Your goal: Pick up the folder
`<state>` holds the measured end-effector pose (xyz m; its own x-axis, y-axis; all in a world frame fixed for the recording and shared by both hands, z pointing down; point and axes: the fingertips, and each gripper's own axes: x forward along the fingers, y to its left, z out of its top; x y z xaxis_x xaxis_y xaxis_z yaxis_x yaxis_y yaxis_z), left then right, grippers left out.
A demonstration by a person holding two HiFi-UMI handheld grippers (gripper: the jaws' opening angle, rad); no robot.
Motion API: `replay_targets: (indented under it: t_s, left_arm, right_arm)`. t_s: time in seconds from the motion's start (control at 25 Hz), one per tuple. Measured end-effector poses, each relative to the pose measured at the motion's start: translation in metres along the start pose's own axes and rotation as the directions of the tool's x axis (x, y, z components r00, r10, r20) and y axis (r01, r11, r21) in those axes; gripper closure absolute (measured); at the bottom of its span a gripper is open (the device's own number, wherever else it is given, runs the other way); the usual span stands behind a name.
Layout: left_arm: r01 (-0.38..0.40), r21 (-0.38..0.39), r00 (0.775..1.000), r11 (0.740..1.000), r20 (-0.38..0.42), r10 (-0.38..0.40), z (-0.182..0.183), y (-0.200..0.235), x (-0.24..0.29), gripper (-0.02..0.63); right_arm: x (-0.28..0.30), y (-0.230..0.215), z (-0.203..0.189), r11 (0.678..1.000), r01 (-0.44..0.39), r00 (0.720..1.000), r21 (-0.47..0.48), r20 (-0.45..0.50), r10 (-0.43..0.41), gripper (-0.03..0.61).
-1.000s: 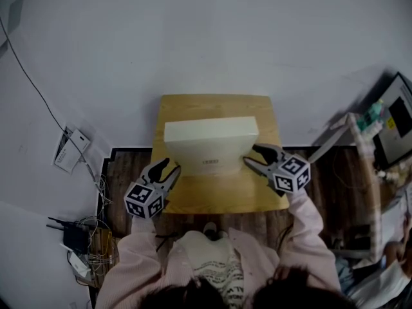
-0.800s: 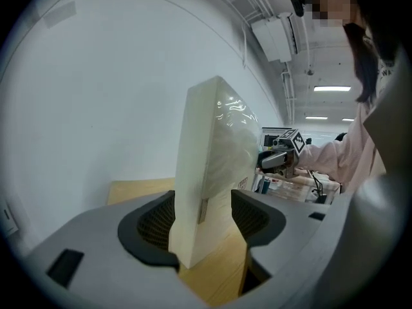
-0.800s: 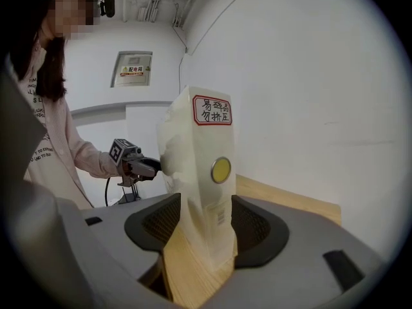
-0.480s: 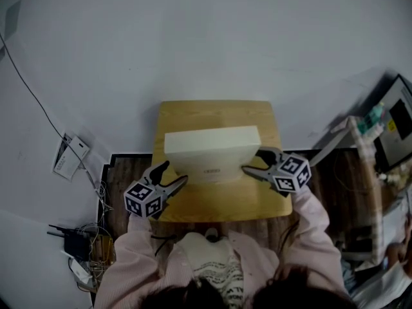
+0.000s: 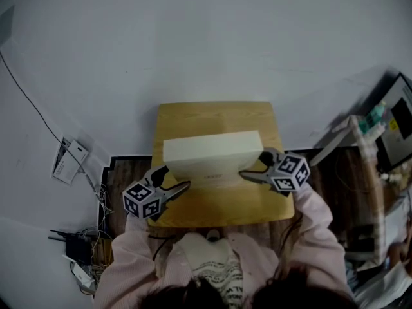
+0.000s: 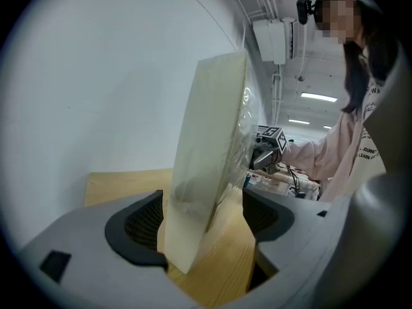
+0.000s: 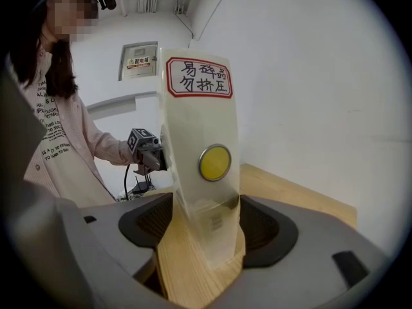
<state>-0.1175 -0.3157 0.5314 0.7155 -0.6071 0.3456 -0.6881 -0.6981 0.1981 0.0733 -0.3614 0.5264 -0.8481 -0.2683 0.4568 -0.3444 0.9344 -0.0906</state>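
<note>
A cream folder [image 5: 211,153] stands on edge across the small wooden table [image 5: 219,208]. My left gripper [image 5: 175,179] is at its left end and my right gripper [image 5: 253,165] at its right end. In the left gripper view the folder's end [image 6: 206,172] stands between the jaws of the left gripper [image 6: 203,221], which have just been opening. In the right gripper view the folder's end [image 7: 206,172], with a yellow round button and a red-bordered label, stands between the jaws of the right gripper [image 7: 207,223], also just opening. Neither gripper's pads press on the folder.
The table stands against a white wall [image 5: 206,44]. On the floor at the left lie cables and a black router [image 5: 77,237], plus a white adapter [image 5: 72,152]. A cluttered shelf [image 5: 380,140] stands at the right. My body is at the table's near edge.
Both grippers' jaws have spread wider round the folder's ends. Both hands have dropped slightly toward me, and the folder sits a little lower over the table.
</note>
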Motion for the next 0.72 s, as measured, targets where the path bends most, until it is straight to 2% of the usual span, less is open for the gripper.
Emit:
replay_targets:
  t_s: [0.48,0.72]
  left_arm:
    - [0.035,0.011,0.999,0.999,0.003,-0.035,0.000,0.001,0.014,0.213]
    - [0.042,0.044,0.999,0.998,-0.009,-0.041,-0.001,0.000,0.018,0.213]
  right_arm:
    - [0.010,0.000,0.004,1.000,-0.029,1.000,0.009,-0.001,0.029,0.235]
    - [0.011,0.000,0.004,0.999,-0.042,0.999,0.011,0.007,0.042,0.236]
